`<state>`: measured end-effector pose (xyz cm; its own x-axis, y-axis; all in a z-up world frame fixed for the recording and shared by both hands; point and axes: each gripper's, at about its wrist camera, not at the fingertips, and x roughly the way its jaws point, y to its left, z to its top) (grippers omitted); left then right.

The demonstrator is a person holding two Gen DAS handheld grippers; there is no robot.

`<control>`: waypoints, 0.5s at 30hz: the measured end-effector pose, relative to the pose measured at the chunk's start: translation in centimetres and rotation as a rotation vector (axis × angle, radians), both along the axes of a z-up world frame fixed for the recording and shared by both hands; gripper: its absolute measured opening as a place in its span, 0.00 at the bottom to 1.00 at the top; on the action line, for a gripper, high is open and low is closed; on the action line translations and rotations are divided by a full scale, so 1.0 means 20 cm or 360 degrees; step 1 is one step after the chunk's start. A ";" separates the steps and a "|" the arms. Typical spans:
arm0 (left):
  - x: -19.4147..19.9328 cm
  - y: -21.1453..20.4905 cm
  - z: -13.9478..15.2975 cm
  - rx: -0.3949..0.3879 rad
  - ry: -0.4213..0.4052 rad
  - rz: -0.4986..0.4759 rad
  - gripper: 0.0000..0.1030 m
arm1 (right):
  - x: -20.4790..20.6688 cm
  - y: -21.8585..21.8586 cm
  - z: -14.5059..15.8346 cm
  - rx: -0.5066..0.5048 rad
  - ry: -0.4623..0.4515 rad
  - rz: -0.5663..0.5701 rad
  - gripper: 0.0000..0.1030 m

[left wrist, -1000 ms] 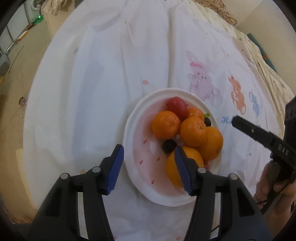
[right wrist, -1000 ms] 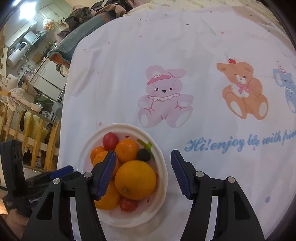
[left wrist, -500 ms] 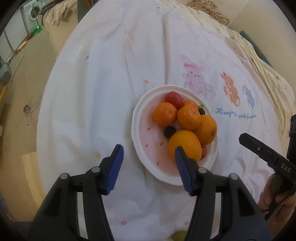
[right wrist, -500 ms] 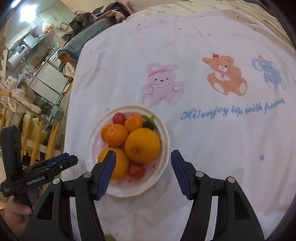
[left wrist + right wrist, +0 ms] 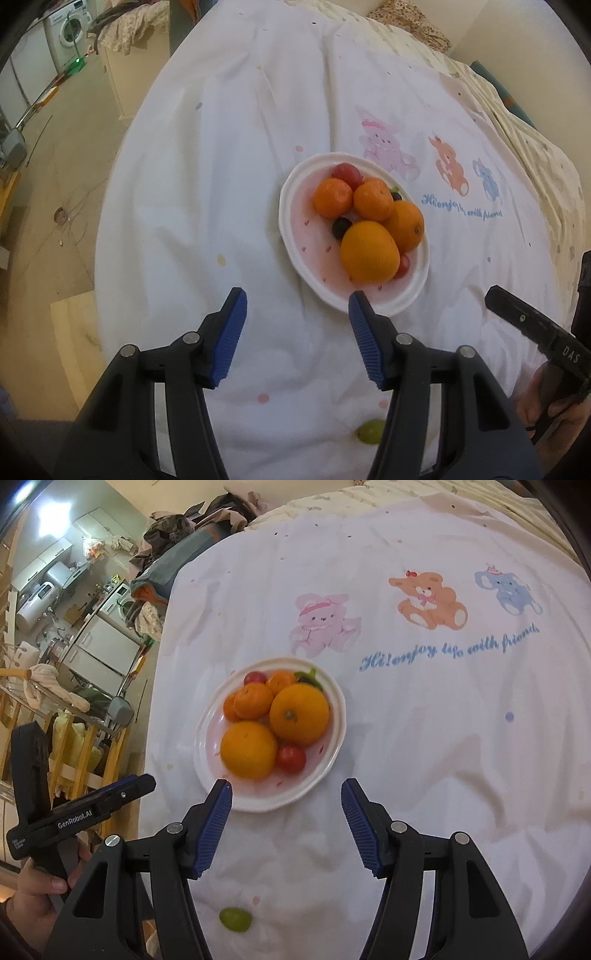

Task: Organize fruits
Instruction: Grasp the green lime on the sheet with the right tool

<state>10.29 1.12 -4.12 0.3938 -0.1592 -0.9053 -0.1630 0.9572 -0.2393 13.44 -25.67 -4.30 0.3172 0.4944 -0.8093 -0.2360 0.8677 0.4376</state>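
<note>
A white plate (image 5: pixel 291 221) (image 5: pixel 334 701) on the white cloth holds two big oranges (image 5: pixel 369 251) (image 5: pixel 299 714), smaller mandarins (image 5: pixel 332 197) (image 5: pixel 253 700), red cherry tomatoes (image 5: pixel 291 758) (image 5: pixel 347 173) and a dark grape (image 5: pixel 340 227). A green grape (image 5: pixel 369 431) (image 5: pixel 235 918) lies loose on the cloth near me, below the plate. My left gripper (image 5: pixel 295 306) is open and empty, just short of the plate. My right gripper (image 5: pixel 286 797) is open and empty, also short of the plate, with the green grape under its left finger.
The cloth (image 5: pixel 443 720) has printed animals (image 5: pixel 428 600) and blue lettering beyond the plate. The table edge drops off at the left (image 5: pixel 107 221). Room clutter and furniture (image 5: pixel 74 609) lie beyond the edge. The other hand-held gripper shows at each view's side (image 5: pixel 535 328) (image 5: pixel 81 812).
Both grippers have drawn back from the plate, which now sits farther off. The green grape on the cloth has come into view. Both stay open.
</note>
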 end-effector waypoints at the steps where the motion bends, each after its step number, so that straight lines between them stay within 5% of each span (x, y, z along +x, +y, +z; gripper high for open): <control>1: -0.02 0.00 0.00 0.0008 -0.0001 -0.0005 0.52 | -0.03 0.01 0.00 0.0000 0.0004 0.0010 0.62; 9: -0.14 -0.02 0.05 0.0138 -0.0035 -0.0055 0.53 | -0.25 0.07 -0.05 -0.0012 0.0058 0.0090 0.62; 11: -0.17 -0.01 0.06 0.0189 -0.0048 -0.0049 0.73 | -0.29 0.08 -0.06 -0.0020 0.0079 0.0105 0.62; 15: -0.20 0.02 0.08 0.0204 -0.0065 -0.0009 0.79 | -0.37 0.13 -0.11 -0.0036 0.0135 0.0157 0.62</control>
<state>6.27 1.48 -2.54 0.4303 -0.0455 -0.9015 -0.1499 0.9813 -0.1211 6.13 -23.13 -6.58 0.1977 0.5010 -0.8426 -0.2834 0.8520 0.4401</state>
